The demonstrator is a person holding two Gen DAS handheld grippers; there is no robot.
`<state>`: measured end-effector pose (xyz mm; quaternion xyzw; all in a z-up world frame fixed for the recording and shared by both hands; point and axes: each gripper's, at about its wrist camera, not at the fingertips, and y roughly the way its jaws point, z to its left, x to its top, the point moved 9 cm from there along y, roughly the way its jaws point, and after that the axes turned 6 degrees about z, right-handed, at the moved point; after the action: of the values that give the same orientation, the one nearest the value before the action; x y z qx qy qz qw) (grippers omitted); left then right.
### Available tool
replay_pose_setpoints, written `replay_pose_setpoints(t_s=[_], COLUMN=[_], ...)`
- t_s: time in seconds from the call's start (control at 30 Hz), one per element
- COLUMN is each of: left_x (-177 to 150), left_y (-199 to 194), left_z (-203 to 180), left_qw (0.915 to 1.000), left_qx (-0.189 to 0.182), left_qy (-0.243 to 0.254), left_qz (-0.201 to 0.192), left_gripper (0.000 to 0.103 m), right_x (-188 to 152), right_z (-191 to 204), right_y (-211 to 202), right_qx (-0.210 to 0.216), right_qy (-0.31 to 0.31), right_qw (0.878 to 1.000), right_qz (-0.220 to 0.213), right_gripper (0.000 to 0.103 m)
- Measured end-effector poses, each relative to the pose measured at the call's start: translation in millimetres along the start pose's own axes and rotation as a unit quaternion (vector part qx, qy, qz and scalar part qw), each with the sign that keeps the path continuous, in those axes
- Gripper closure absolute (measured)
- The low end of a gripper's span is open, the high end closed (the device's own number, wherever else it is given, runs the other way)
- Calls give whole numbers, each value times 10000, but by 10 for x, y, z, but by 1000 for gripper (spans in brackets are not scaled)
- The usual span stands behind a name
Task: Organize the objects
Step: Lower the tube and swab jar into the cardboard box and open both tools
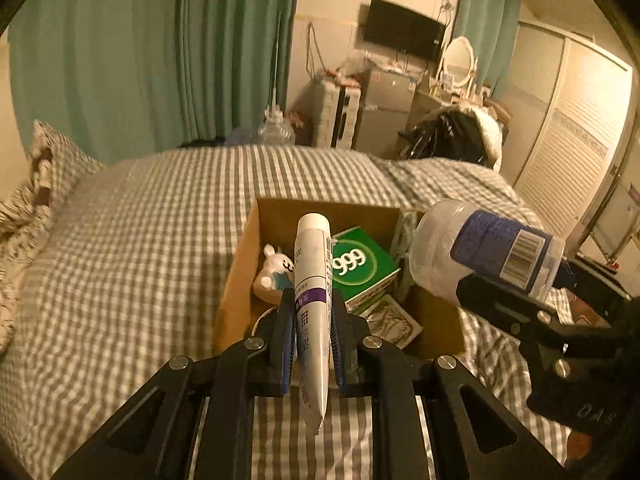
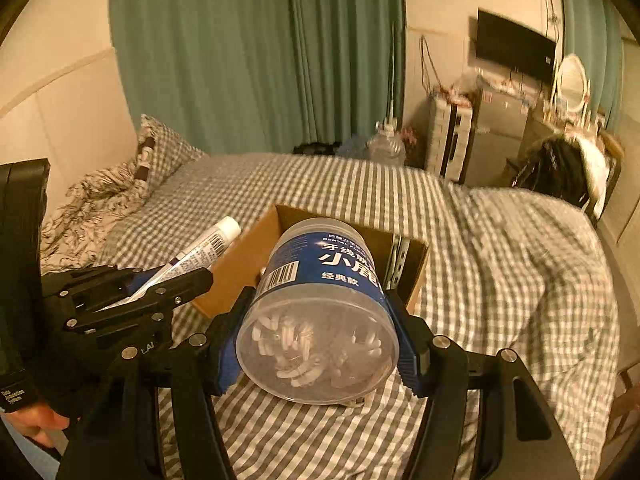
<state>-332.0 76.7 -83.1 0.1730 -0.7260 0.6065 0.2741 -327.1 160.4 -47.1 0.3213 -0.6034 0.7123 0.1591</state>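
My left gripper (image 1: 312, 300) is shut on a white tube with a purple band (image 1: 312, 272), held cap-forward over the near edge of an open cardboard box (image 1: 240, 264) on the bed. The box holds a white rabbit figure (image 1: 272, 274), a green "999" carton (image 1: 360, 268) and a printed packet (image 1: 394, 322). My right gripper (image 2: 320, 300) is shut on a clear jar of dental floss picks with a blue label (image 2: 320, 300), held tilted above the box (image 2: 236, 268). The jar (image 1: 480, 252) shows in the left wrist view, the tube (image 2: 208, 248) in the right.
The bed has a grey-white checked cover (image 1: 140, 240) with pillows (image 1: 44, 160) at the far left. Beyond it are green curtains (image 1: 160, 60), a clear water jug (image 1: 276, 128), cabinets (image 1: 380, 108), a wall TV (image 1: 404, 30) and a dark bag (image 1: 452, 136).
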Motion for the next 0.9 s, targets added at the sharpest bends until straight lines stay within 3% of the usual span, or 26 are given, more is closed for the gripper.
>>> replay_pose_setpoints(t_s=[0.3,0.57,0.67,0.7,0.87,0.9], left_x=[-102,-109,-46,-14,105,124], left_y=[665,663,466,377,-224,-335], left_z=[91,75,66,75,72,82], left_qw=[9990,9990,9996,9998,9992,9988], left_qx=[53,11,74,123,239,265], left_qy=[101,121,72,59,23,9], left_qz=[438,425,250,162,-323,-416], left_gripper=[87,83,60,46,33,24], right_x=[-192,-114,-30,-10,78,93], right_z=[-105,-184,-203,-211,-155,-149], right_y=[638,609,408,341,-202,-300], right_qx=[215,335,330,326,138,99], right_qy=[-145,60,187,225,296,297], right_qw=[9980,9989,9992,9992,9992,9991], right_qz=[584,320,129,77,-249,-300], right_gripper=[41,37,30,30,26,25])
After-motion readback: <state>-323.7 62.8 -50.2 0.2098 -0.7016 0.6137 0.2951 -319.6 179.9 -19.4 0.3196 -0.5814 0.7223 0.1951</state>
